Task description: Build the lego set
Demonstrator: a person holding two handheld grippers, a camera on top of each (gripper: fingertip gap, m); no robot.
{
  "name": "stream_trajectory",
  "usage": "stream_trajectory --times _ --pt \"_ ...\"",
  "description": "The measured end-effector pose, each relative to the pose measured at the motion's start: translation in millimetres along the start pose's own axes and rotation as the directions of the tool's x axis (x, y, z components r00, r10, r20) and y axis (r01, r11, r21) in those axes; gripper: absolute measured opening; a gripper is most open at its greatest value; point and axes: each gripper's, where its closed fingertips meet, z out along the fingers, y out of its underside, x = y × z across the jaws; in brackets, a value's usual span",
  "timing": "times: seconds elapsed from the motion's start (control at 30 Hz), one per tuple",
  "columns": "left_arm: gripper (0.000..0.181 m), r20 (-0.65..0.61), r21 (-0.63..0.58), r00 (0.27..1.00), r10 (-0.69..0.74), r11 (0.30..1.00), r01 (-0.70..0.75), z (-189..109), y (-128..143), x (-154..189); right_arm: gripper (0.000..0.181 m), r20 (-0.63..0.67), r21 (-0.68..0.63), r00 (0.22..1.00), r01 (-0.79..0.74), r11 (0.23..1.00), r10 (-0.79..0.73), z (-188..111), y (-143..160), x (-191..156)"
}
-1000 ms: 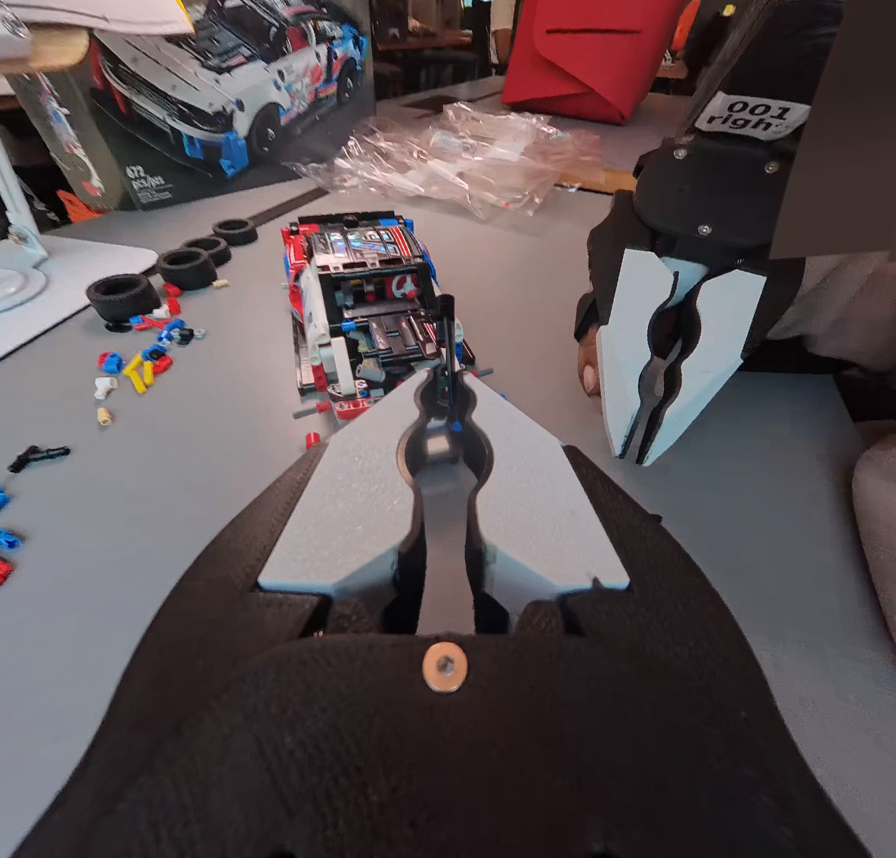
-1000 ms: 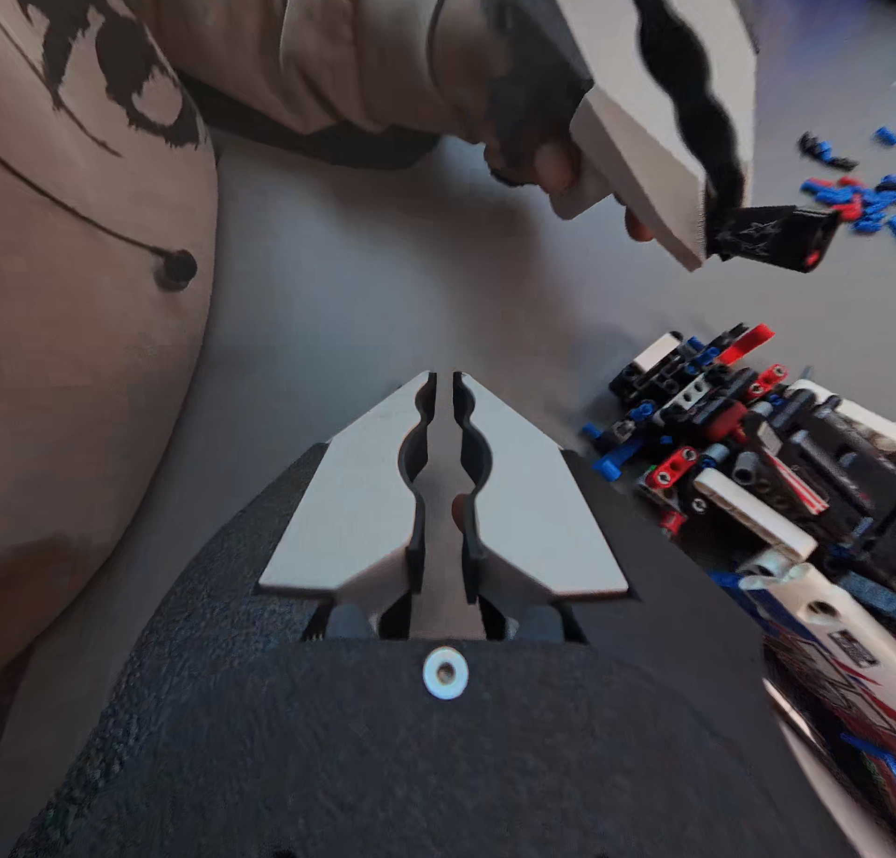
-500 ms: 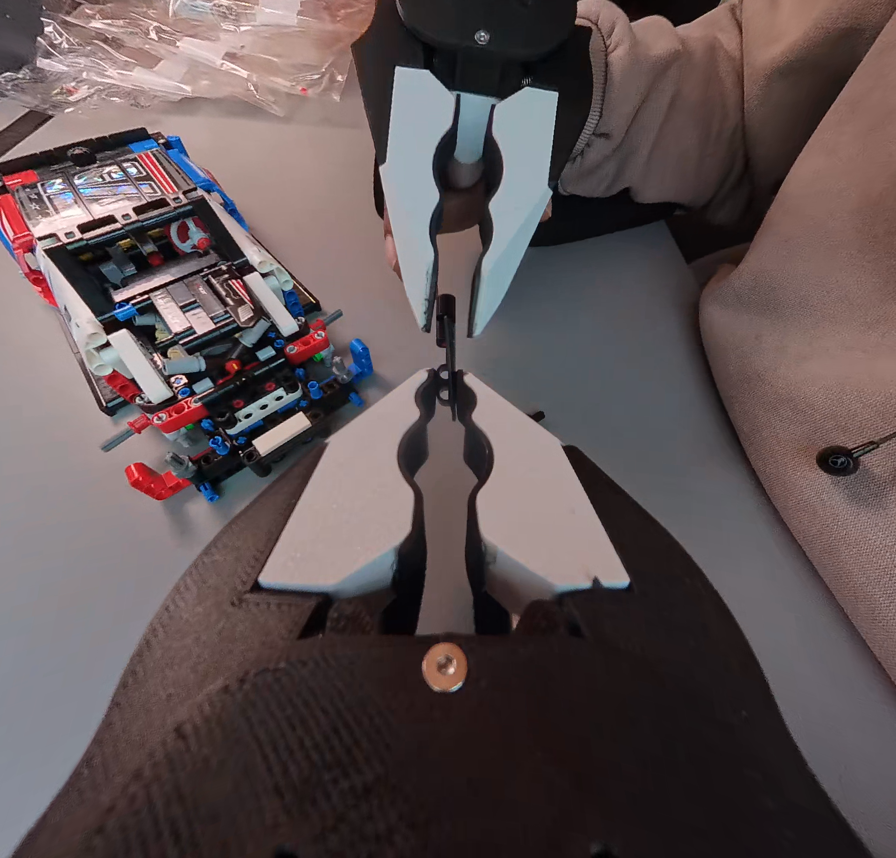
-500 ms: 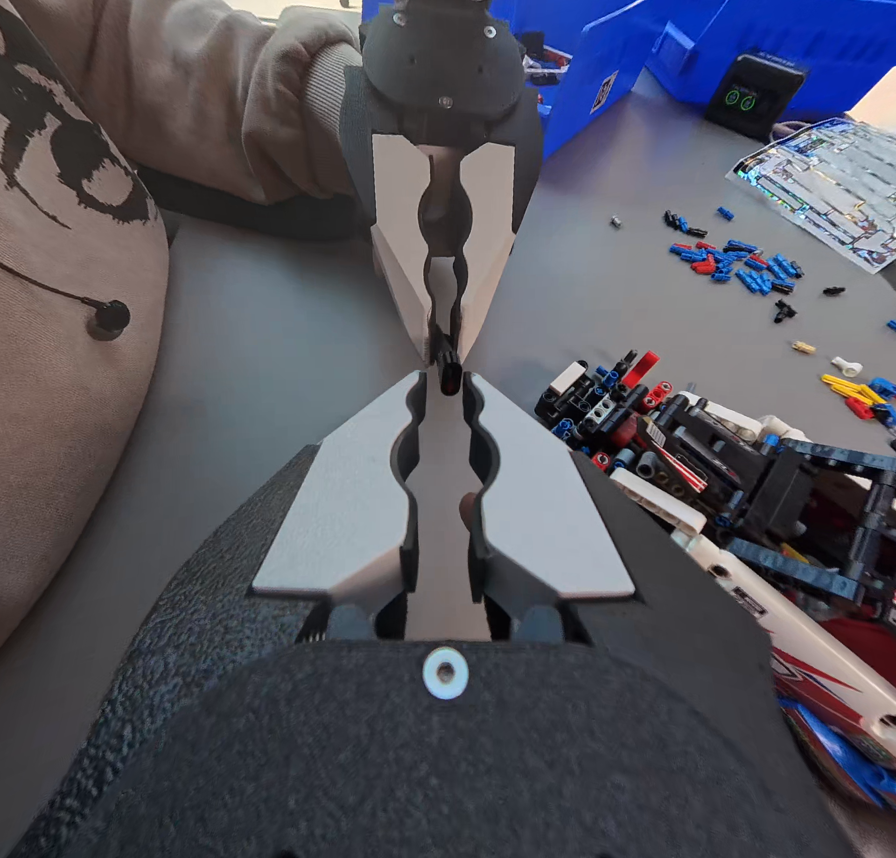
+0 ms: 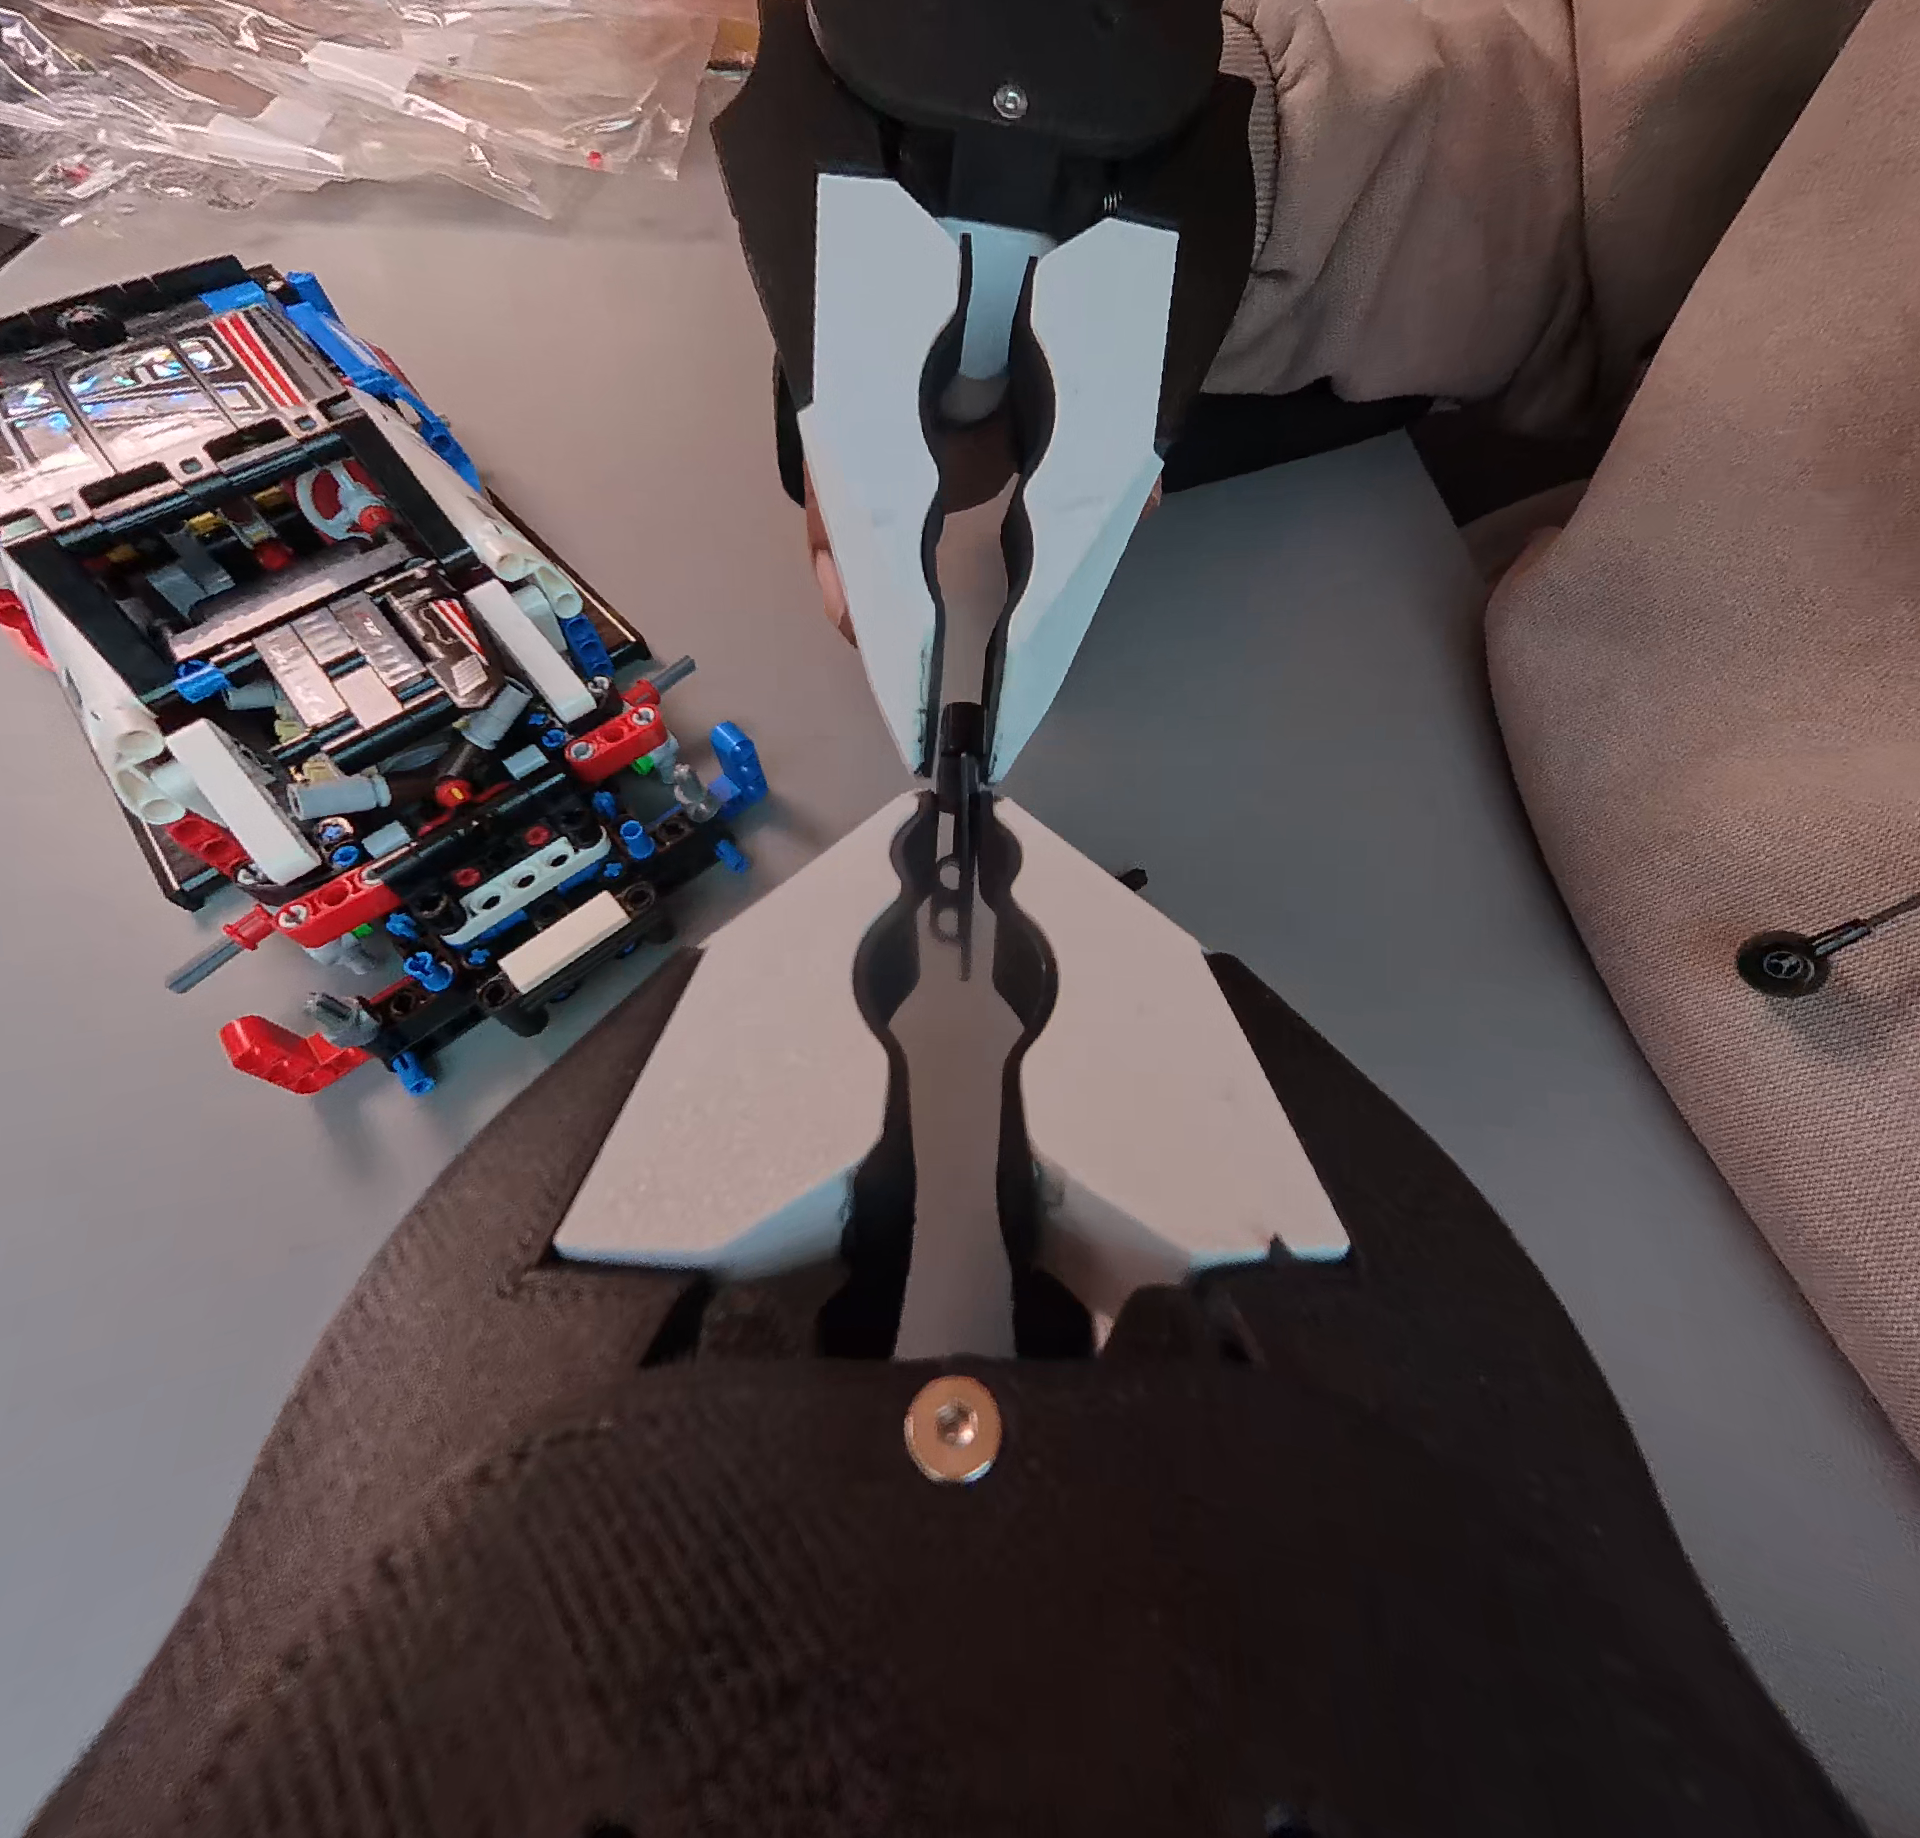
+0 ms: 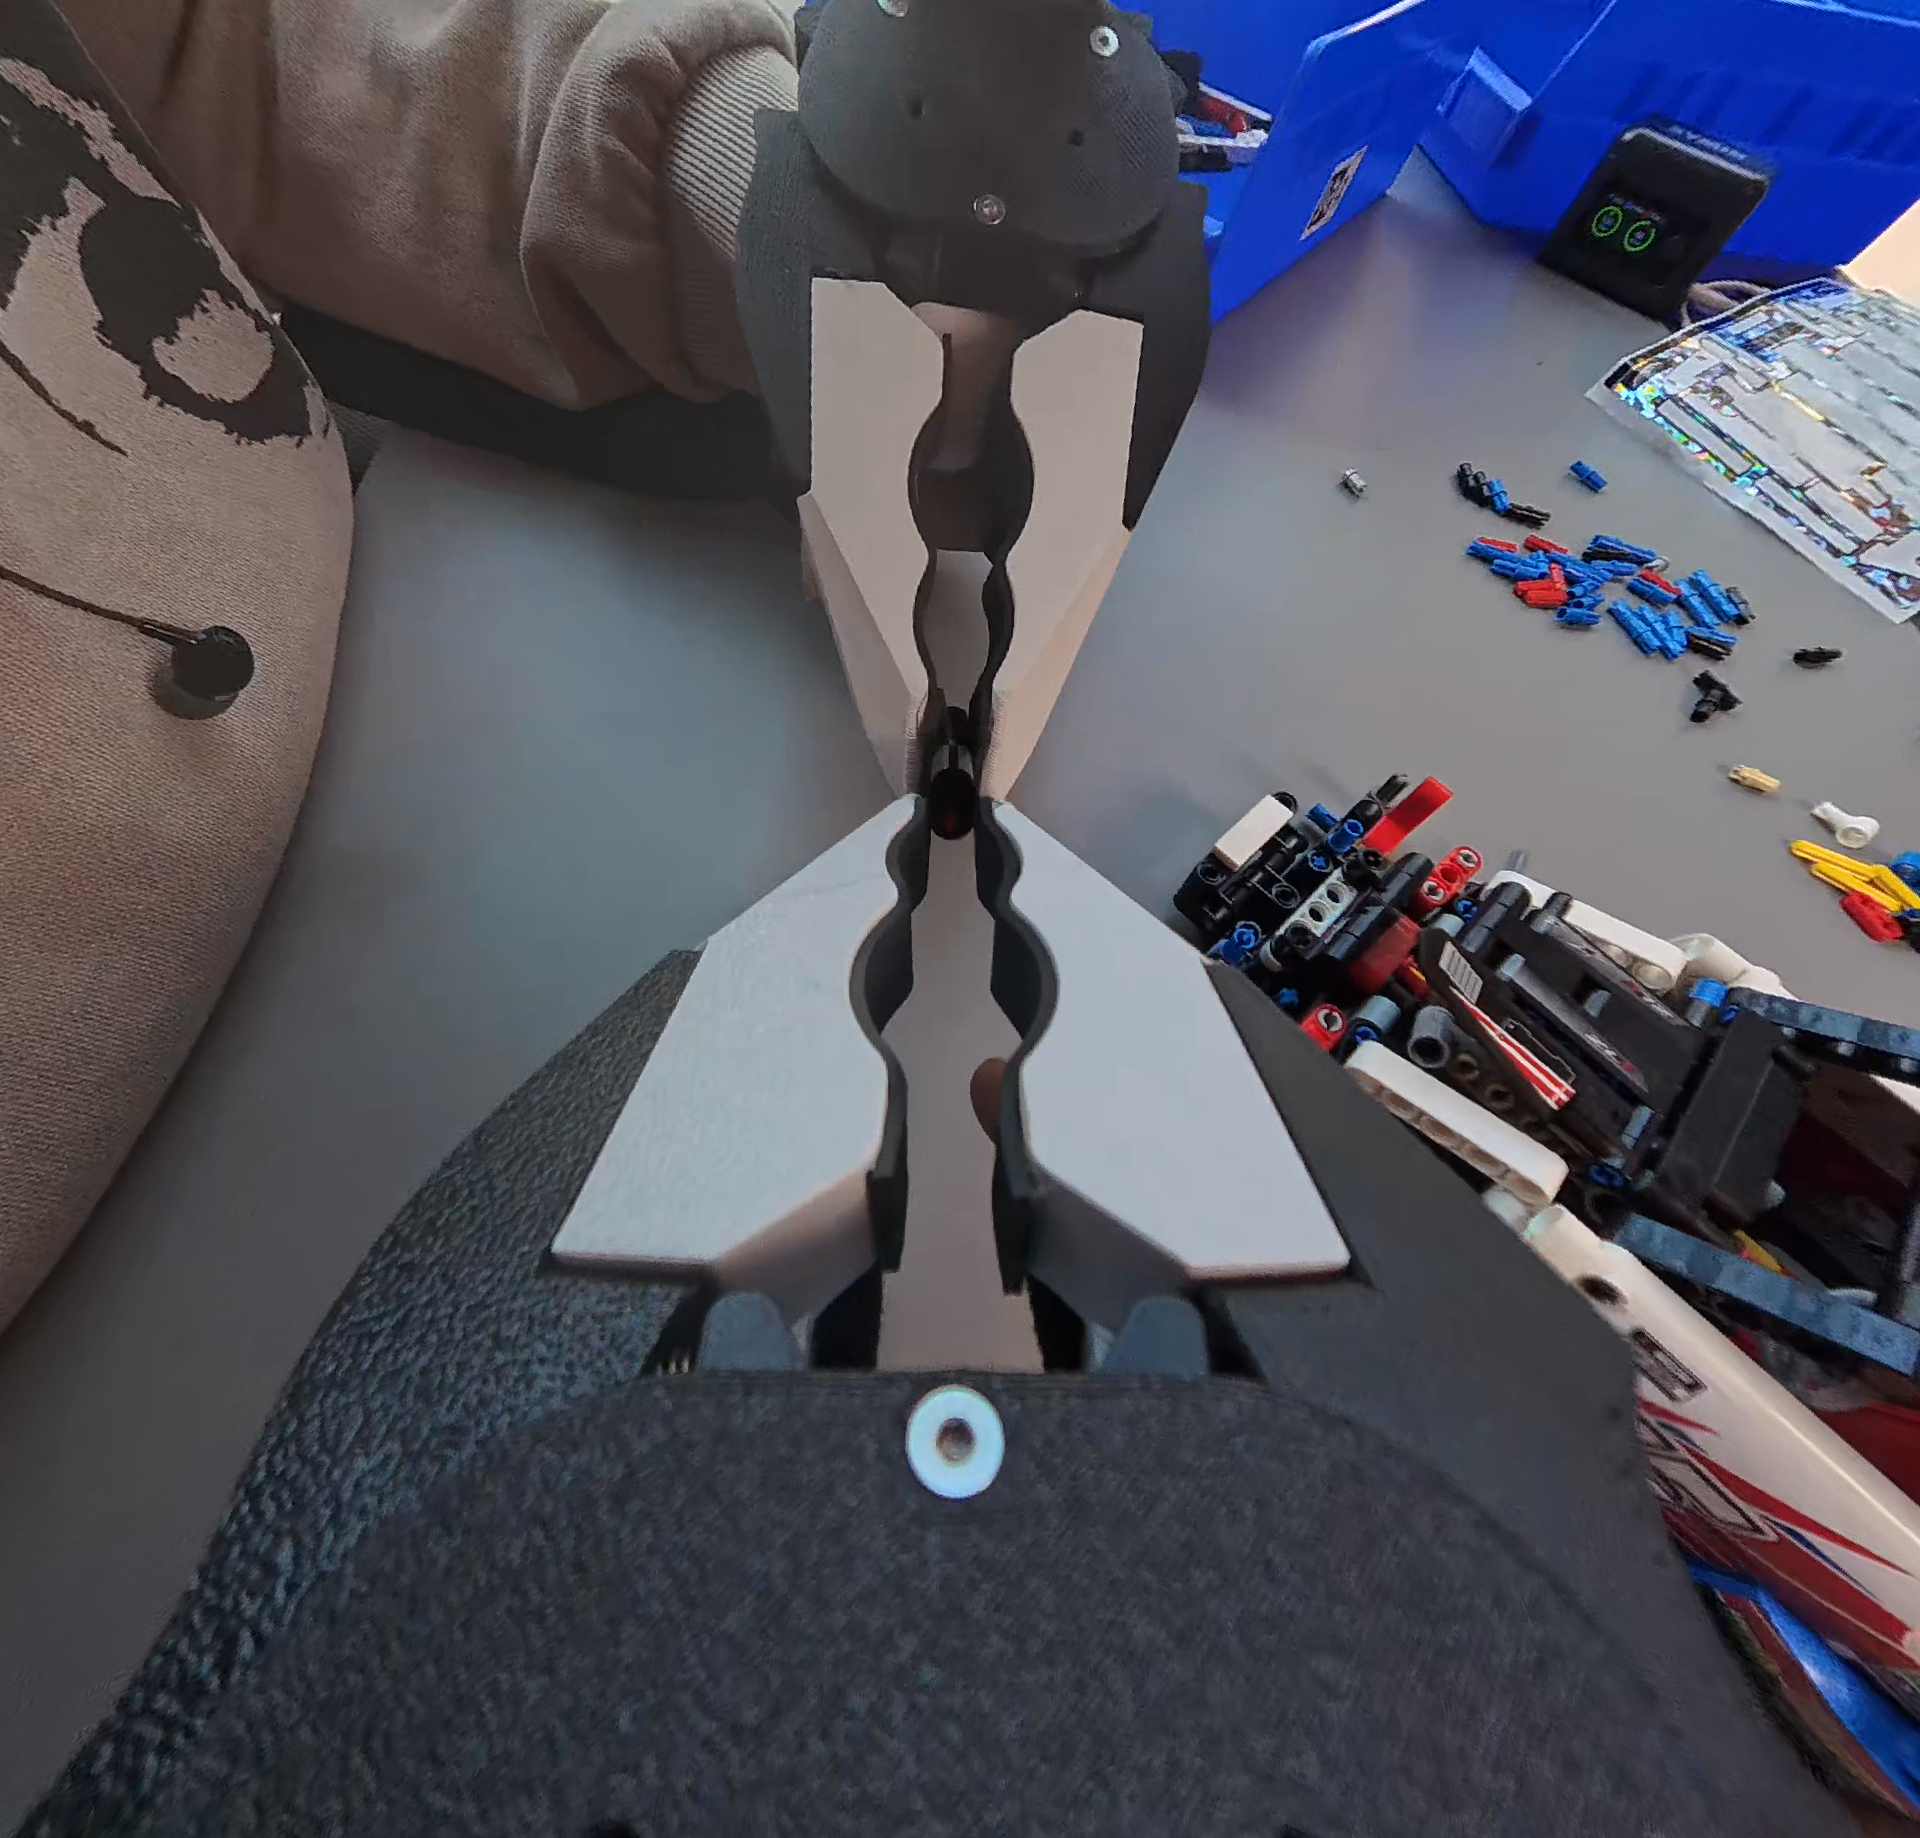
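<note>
My left gripper [image 5: 956, 801] is shut on a thin black lego piece [image 5: 963, 843], held edge-on above the grey table [image 5: 1247, 749]. My right gripper [image 5: 956, 765] faces it tip to tip from the far side. Its jaws are drawn in around the piece's far end. In the right wrist view the same piece [image 6: 950, 786] sits between my right gripper [image 6: 951, 806] and the left gripper [image 6: 951, 749]. The partly built lego car [image 5: 343, 666] lies on the table to the left, apart from both grippers. It also shows in the right wrist view [image 6: 1558, 1040].
Clear plastic bags [image 5: 312, 53] lie behind the car. Loose blue, red and black pins [image 6: 1610, 593], yellow parts [image 6: 1849, 869] and a sticker sheet [image 6: 1787, 438] lie beyond it. Blue bins [image 6: 1558, 74] stand at the back. The person's beige sleeve and body [image 5: 1714, 645] are close by. Less than 4 cm separates the two grippers' tips.
The left gripper swung from over the car to face the right gripper. The right gripper opened, came tip to tip, and has now narrowed around the piece's end.
</note>
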Motion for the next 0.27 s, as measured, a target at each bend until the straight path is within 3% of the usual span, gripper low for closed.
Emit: stream_trajectory --times 0.07,0.2,0.27 --pt "0.005 0.015 -0.013 1.000 0.001 1.000 -0.001 -3.8 3.1 -5.0 0.011 -0.023 -0.037 1.000 -0.004 0.999 0.003 -4.5 6.6 6.2" --pt "0.005 0.048 -0.061 0.999 -0.012 0.998 0.015 -10.6 13.7 -16.2 0.013 0.176 -0.192 0.982 -0.030 0.981 0.065 -8.3 30.3 -25.0" --pt "0.005 0.072 -0.089 0.997 -0.016 0.996 0.022 -10.6 20.6 -21.9 0.010 0.201 -0.256 0.979 0.024 0.966 0.029 -2.4 40.0 -30.7"
